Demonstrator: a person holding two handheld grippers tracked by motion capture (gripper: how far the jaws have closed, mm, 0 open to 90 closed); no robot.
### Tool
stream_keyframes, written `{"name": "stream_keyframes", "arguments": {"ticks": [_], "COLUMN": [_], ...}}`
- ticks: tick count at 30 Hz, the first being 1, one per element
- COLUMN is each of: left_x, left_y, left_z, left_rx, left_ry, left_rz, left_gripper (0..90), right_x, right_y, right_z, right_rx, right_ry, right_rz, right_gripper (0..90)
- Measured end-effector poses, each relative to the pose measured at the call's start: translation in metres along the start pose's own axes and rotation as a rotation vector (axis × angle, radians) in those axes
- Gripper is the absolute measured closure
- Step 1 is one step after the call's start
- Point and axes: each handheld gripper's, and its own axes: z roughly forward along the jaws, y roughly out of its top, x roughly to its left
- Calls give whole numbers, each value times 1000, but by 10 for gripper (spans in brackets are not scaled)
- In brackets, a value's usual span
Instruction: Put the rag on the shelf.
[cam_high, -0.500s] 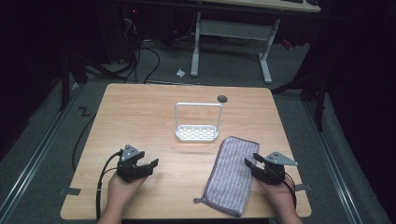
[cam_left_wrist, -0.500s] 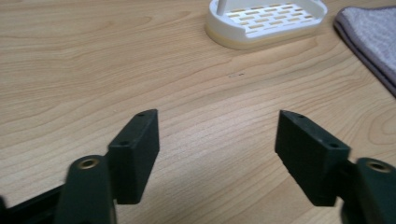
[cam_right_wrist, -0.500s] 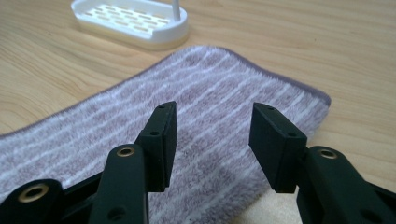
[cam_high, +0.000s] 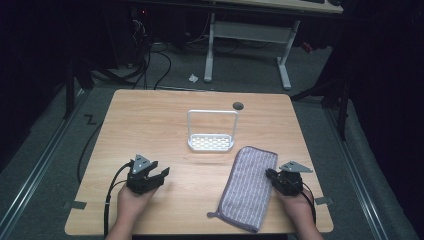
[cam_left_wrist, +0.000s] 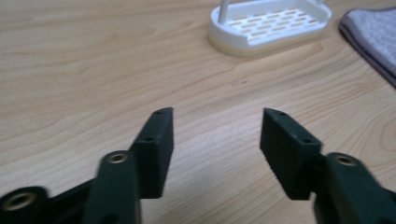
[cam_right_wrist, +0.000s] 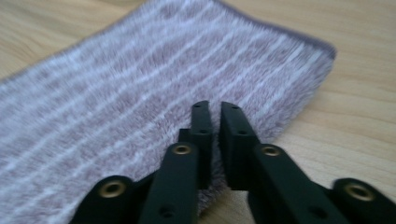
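A folded grey-purple striped towel (cam_high: 247, 187) lies at the table's right front, also seen in the right gripper view (cam_right_wrist: 140, 93) and at the edge of the left gripper view (cam_left_wrist: 373, 32). My right gripper (cam_high: 270, 174) rests at the towel's right edge. Its jaws (cam_right_wrist: 215, 107) are shut, hovering just over the towel's border with no cloth visibly pinched. My left gripper (cam_high: 162, 175) sits on the left front of the table. It is open (cam_left_wrist: 215, 116) with only bare wood between the jaws.
A white slotted rack (cam_high: 211, 142) with a tall wire loop stands mid-table, also in the left gripper view (cam_left_wrist: 261, 44). A dark round hole (cam_high: 238, 105) marks the wooden table (cam_high: 150, 120) near its far edge. Desk legs and cables lie on the floor beyond.
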Motion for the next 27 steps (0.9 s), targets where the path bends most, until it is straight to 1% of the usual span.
{"name": "stream_keyframes", "arguments": {"ticks": [1, 2, 3, 4, 5, 6, 7, 8, 9, 10, 13, 14, 15, 16, 17, 19, 20, 21, 22, 23, 24, 27], "left_x": [-1, -1, -1, -2, -3, -4, -6, -9, -12, -16, -29, -32, -36, -41, -44, -52, -56, -63, -63, -67, -69, -78], "left_y": [1, 1, 1, 0, 0, 0, 0, 0, 1, 1, 2, 3, 3, 3, 3, 2, 2, 2, 2, 1, 1, 0], "left_z": [-2, -2, -2, -1, -1, 0, 1, 2, 3, 5, 10, 11, 13, 15, 16, 19, 20, 23, 23, 24, 25, 28], "left_rx": [-11, -9, -9, -2, 7, 11, 13, 11, 12, 16, 28, 31, 35, 39, 45, 56, 59, 62, 62, 66, 70, 86], "left_ry": [-8, -8, -8, -9, -6, -8, -17, -31, -41, -47, -53, -53, -56, -64, -66, -78, -81, -103, -103, -112, -119, -156], "left_rz": [-6, -8, -8, -8, -5, -5, -8, -13, -11, -2, 22, 27, 32, 41, 50, 64, 74, 88, 88, 93, 93, 104], "left_gripper": [587, 621, 648, 648, 691, 691, 708, 708, 707, 706, 702, 698, 698, 700, 699, 699, 706, 706, 705, 705, 705, 699], "right_x": [1, 2, 2, 4, 8, 8, 13, 13, 18, 22, 33, 42, 42, 46, 51, 60, 70, 76, 81, 81, 86, 97], "right_y": [2, 4, 4, 4, 5, 5, 5, 5, 6, 6, 7, 7, 7, 7, 8, 8, 8, 9, 9, 9, 9, 9], "right_z": [2, 2, 2, 3, 4, 4, 5, 5, 5, 6, 7, 8, 8, 9, 10, 11, 12, 12, 13, 13, 13, 14], "right_rx": [14, 21, 21, 25, 26, 26, 26, 26, 26, 25, 23, 24, 24, 20, 19, 18, 14, 12, 9, 9, 7, 5], "right_ry": [-1, -3, -3, -3, 16, 16, 32, 32, 40, 43, 72, 90, 90, 103, 119, 134, 151, 163, 169, 169, 176, 197], "right_rz": [2, -13, -13, -25, -40, -40, -51, -51, -66, -82, -107, -125, -125, -141, -157, -179, -205, -223, -239, -239, -253, -283], "right_gripper": [893, 895, 895, 895, 895, 895, 895, 895, 895, 895, 894, 894, 894, 894, 894, 894, 894, 894, 894, 894, 893, 893]}}
